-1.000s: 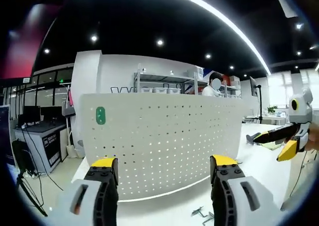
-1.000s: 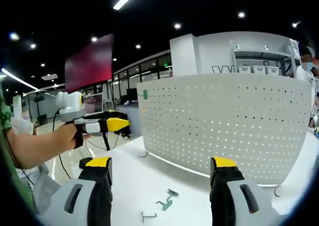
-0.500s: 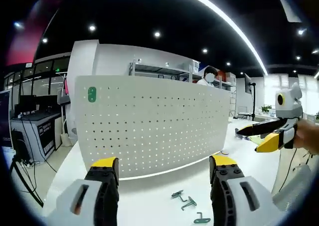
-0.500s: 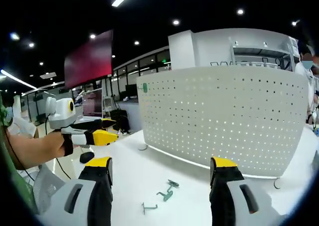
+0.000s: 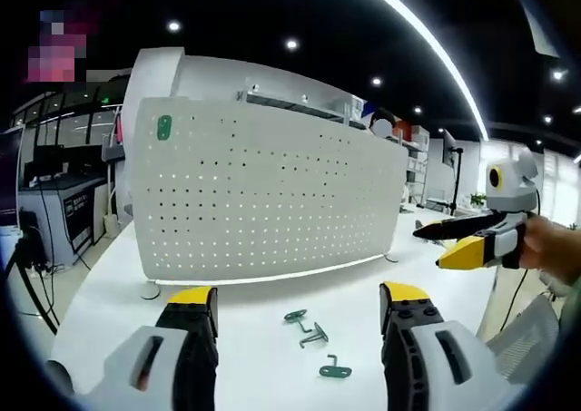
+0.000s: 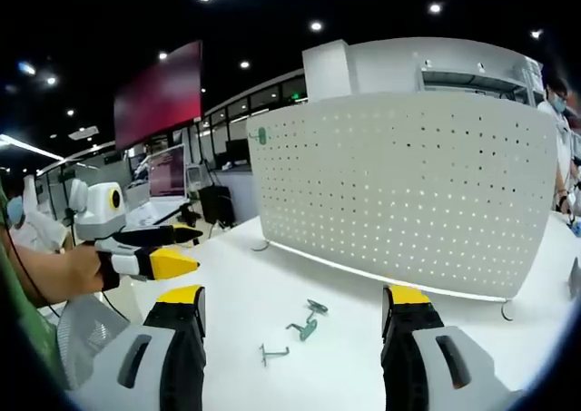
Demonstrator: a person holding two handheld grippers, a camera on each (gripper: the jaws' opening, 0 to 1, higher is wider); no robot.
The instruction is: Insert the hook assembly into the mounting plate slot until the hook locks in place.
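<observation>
Both cameras have dipped toward the table, so you're approaching with both grippers spread empty: next, pick one hook [image 5: 335, 371] for the pegboard [image 5: 263, 202].

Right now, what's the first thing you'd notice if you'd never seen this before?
A big white pegboard full of little holes stands upright on the white table, with one green piece near its top corner. In front of it three small green hooks lie loose on the table, between two open yellow-tipped grippers.

Both views toward pegboard [image 5: 263, 198], hooks [image 6: 304, 325]
</observation>
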